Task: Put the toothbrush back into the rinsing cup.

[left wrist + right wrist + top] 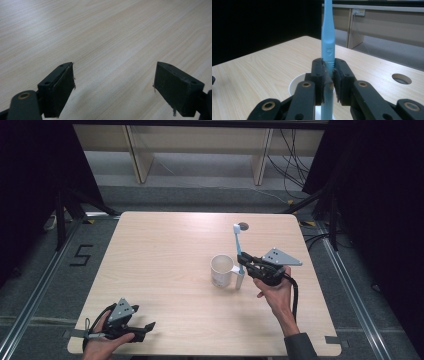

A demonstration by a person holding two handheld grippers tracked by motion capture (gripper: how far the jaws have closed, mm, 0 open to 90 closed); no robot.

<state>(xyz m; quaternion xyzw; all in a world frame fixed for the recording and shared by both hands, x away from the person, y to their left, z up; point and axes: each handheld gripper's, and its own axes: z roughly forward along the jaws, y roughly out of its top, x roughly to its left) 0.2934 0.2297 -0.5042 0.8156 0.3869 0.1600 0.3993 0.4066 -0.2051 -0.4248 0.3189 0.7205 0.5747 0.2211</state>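
A light blue toothbrush (238, 251) stands nearly upright in my right gripper (242, 260), just right of a white mug (221, 270) on the table. In the right gripper view the black pads clamp the toothbrush (328, 47) on both sides, and the mug's rim (294, 83) shows behind and below the jaws. My left gripper (149, 326) lies low at the table's near left corner, held by a hand. Its jaws (113, 90) stand wide apart over bare wood with nothing between them.
The pale wooden table (165, 250) has a round cable hole (243, 226) near its far edge, behind the toothbrush. Black curtains flank the table on both sides. Wooden shelving legs and cables stand on the floor beyond the far edge.
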